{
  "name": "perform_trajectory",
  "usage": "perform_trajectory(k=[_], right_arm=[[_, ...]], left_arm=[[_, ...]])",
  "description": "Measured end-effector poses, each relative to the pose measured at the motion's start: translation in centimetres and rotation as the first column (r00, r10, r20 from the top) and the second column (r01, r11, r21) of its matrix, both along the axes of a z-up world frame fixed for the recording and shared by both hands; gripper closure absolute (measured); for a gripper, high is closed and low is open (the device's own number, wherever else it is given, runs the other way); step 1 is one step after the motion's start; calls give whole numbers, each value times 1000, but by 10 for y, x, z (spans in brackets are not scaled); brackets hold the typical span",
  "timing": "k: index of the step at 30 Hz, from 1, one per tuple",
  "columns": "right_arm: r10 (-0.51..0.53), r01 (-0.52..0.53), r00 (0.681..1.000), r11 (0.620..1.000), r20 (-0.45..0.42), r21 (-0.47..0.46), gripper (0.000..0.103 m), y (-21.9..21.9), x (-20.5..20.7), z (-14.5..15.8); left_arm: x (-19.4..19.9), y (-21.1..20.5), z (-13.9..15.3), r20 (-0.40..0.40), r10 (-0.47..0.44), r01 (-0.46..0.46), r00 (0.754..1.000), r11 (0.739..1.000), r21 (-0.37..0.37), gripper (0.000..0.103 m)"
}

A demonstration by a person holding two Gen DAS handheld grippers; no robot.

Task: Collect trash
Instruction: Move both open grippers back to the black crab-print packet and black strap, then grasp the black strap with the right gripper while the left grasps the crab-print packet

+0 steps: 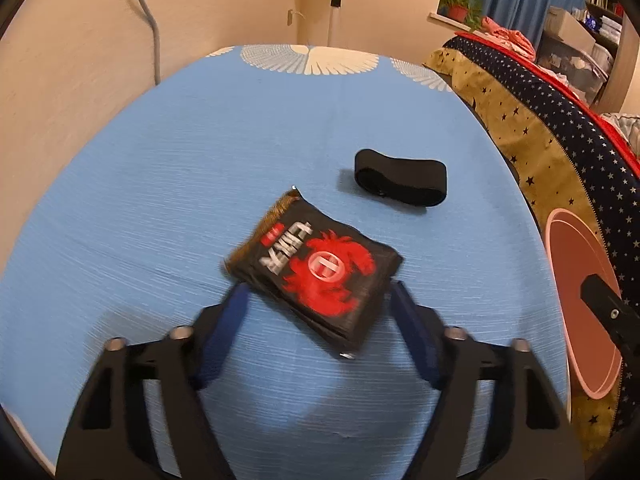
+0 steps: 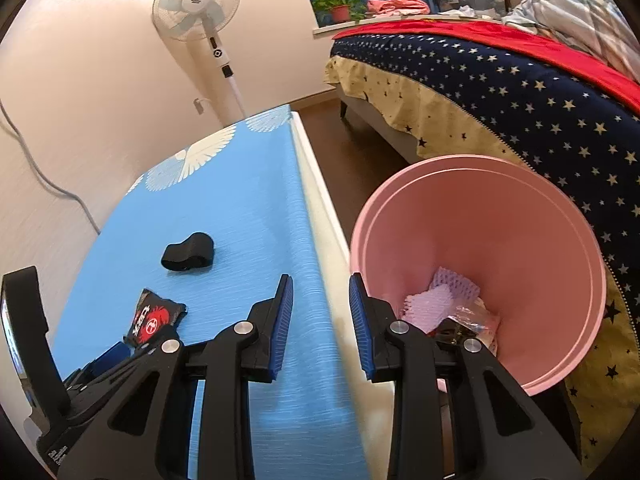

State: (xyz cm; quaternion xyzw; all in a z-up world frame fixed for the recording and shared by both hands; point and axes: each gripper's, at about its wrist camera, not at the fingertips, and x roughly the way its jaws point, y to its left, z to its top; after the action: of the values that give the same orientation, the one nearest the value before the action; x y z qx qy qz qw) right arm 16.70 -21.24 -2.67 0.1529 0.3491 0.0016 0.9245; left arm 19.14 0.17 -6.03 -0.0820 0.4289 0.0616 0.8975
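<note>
A: Black packet point(image 1: 314, 270) is lying on the blue worktop point(image 1: 200, 140), the left claw point(image 1: 320, 294) spreading around it, band point(image 1: 401, 182) beyond.

B: The right claw point(image 2: 321, 312), spread and holding nothing, is showing paper point(image 2: 436, 296) inside the bin point(image 2: 520, 216).

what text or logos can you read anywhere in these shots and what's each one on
Black and red snack packet between the open jaws of the left gripper: large white characters and a red label, seen upside down, too blurred to read; a round white emblem on a red splash.
Standing fan: a small mark on the hub, too small to read.
Pink bin, black band: no text.
</note>
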Motion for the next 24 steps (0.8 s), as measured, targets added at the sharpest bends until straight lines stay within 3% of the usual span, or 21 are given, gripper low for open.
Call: perform_trajectory(k=[6,7,9,12,24], right_arm=[[23,-23,1000,1000,-3,-2,73,8,3,-2],[28,-28,1000,1000,-4,-1,73,10,4,-3],[36,-36,999,999,-2,-2,73,13,6,-3],[56,-56,998,998,2,3,73,20,8,-2],[177,-178,984,983,30,45,73,57,41,10]], left_arm=[[-5,15,2,28,14,-12,999,997,-79,61],[-6,18,2,35,15,-11,999,995,-99,70],[-7,20,1,36,12,-7,999,993,-119,99],[-8,22,2,47,13,-7,999,991,-135,103],[-12,52,11,112,89,-68,990,981,-181,103]])
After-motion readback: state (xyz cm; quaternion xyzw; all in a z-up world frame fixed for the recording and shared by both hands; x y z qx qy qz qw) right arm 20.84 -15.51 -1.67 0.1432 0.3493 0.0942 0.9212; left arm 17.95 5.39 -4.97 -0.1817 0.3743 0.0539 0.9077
